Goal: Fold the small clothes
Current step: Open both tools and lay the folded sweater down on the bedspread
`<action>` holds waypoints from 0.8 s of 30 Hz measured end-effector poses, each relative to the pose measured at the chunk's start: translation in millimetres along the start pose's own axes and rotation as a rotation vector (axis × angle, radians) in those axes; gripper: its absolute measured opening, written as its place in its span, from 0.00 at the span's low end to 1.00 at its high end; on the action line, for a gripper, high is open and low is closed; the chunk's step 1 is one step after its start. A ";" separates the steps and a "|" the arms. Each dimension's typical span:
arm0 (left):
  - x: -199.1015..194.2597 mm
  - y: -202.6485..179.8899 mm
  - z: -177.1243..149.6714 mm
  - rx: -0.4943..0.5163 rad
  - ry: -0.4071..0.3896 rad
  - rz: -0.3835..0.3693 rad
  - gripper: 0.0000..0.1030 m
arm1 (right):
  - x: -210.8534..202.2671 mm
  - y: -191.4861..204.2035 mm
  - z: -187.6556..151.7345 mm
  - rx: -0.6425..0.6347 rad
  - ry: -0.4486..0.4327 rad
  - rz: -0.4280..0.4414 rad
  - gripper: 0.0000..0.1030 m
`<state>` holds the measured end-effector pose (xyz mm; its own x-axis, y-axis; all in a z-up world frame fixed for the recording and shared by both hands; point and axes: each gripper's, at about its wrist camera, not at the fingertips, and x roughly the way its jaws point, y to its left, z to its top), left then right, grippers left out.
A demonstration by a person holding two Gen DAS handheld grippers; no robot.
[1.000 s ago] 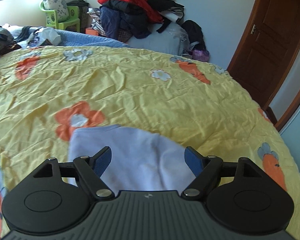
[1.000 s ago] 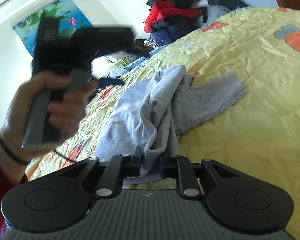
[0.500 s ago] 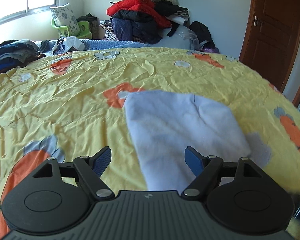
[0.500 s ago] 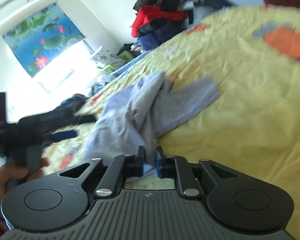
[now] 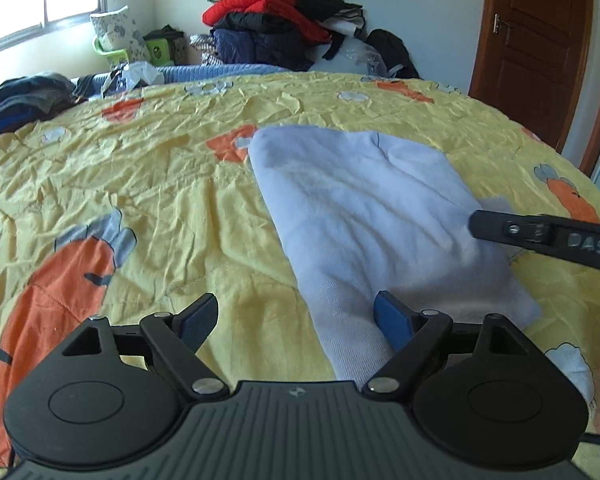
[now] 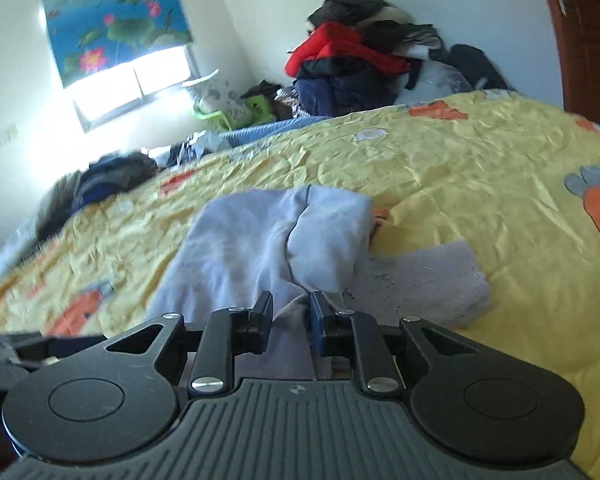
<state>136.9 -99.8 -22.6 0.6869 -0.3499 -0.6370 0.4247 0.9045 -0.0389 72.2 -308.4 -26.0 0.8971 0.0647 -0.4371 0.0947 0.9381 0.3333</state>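
While my right gripper [image 6: 290,316] apparently pinches the pale garment [image 5: 364,216] on the bed [image 5: 140,200], left gripper [image 5: 296,320] jaws gape empty; I should lay the fold squarely.

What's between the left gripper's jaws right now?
In the left wrist view, the near edge of the pale blue garment and bare yellow bedspread; the left gripper is open.

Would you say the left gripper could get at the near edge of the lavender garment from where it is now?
Probably yes. The left gripper is open just above the yellow bedspread, and the lavender garment already lies between its fingers, with nothing in the way. The right gripper grips the cloth further right.
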 end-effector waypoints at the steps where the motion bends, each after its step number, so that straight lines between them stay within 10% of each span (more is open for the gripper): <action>1: -0.6 3.3 2.0 -0.015 -0.003 -0.016 0.83 | -5.4 -1.8 -0.1 0.013 -0.014 -0.004 0.44; 4: 5.9 18.8 7.3 -0.118 0.031 -0.133 0.84 | -19.1 -13.2 -0.1 0.055 -0.019 0.021 0.81; 14: 40.1 53.9 15.4 -0.417 0.085 -0.406 0.86 | 8.6 -48.5 -15.5 0.311 0.159 0.256 0.76; 24: 67.2 52.7 24.3 -0.490 0.016 -0.457 0.73 | 60.0 -54.4 4.5 0.330 0.092 0.208 0.50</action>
<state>219.8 -81.6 -48.7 0.4912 -0.7239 -0.4845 0.3510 0.6736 -0.6505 122.8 -357.0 -66.6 0.8710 0.2856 -0.3998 0.0623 0.7430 0.6664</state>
